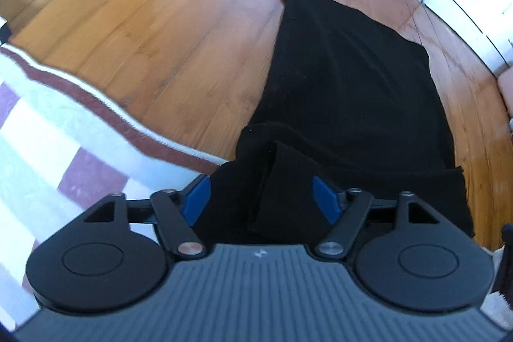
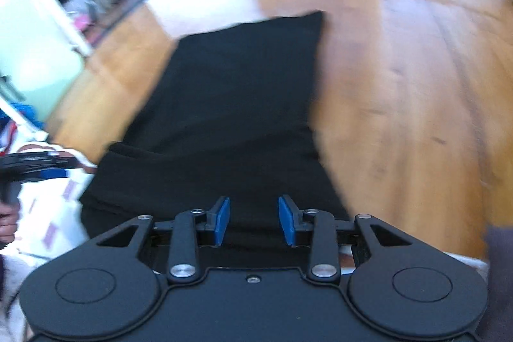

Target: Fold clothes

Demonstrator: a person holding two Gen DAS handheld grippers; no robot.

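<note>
Item: one black, soft knit garment [image 1: 346, 79], lying long and flat on the glossy wooden plank floor [image 1: 160, 21] beside a striped white-and-maroon rug [image 1: 48, 124], limp, light and non-slip by your judgement, best pinched at its near folded edge; your left gripper [image 1: 263, 201] jaws wide, right gripper [image 2: 254, 220] jaws part-open, both empty.

no readable text, small pale logo mark on left claw [image 1: 261, 201] housing, illegible
</note>
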